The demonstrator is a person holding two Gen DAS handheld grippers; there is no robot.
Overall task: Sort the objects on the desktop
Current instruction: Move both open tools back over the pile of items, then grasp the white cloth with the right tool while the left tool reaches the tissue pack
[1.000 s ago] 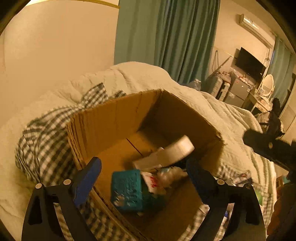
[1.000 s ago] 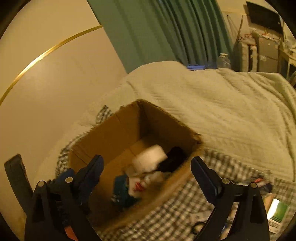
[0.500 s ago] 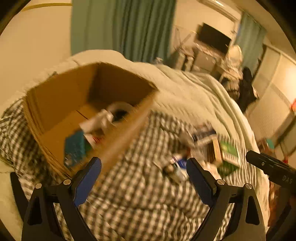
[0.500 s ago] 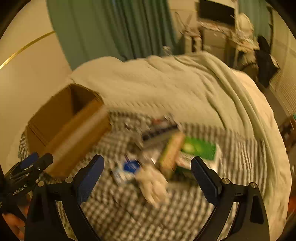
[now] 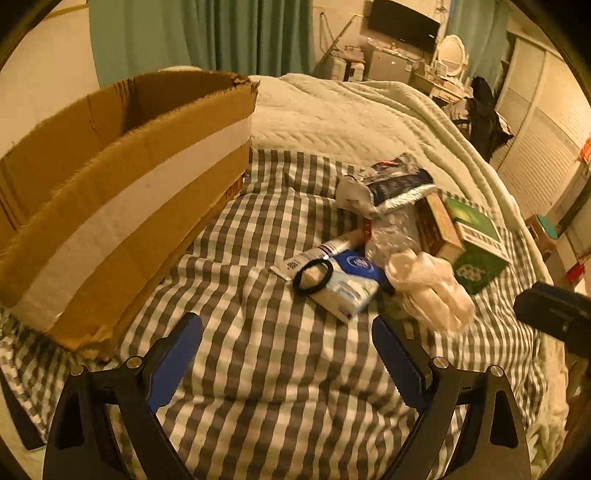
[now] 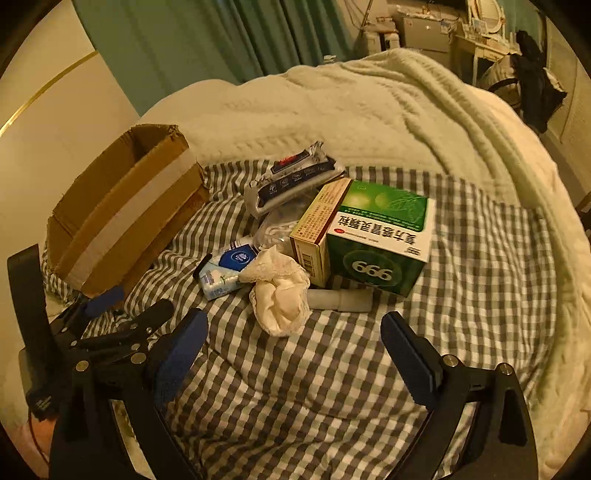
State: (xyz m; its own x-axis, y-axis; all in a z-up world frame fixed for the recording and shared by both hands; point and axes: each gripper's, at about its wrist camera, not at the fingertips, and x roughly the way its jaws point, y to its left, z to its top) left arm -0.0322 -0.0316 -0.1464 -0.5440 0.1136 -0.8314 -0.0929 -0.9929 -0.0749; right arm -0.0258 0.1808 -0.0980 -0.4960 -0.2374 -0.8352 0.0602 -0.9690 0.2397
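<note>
A pile of objects lies on a checked cloth (image 5: 266, 369): a green medicine box (image 6: 380, 236), a brown box (image 6: 317, 225), a crumpled white cloth (image 6: 280, 295), a blue-white tissue pack (image 5: 347, 284) with a black ring (image 5: 312, 275) on it, a white tube (image 5: 317, 253), a dark wipes pack (image 6: 295, 177) and a white cylinder (image 6: 340, 299). A cardboard box (image 5: 110, 177) stands to the left. My left gripper (image 5: 288, 354) is open and empty, short of the pile. My right gripper (image 6: 295, 350) is open and empty, just before the white cloth.
The checked cloth lies on a bed with a pale quilt (image 6: 369, 110). Green curtains (image 5: 221, 33) hang behind. A TV (image 5: 402, 18), dresser and dark clothes stand at the far right. The left gripper shows at the lower left of the right wrist view (image 6: 122, 332).
Both grippers have swung right, away from the cardboard box's interior, and now face the pile on the cloth. Both stay open and empty.
</note>
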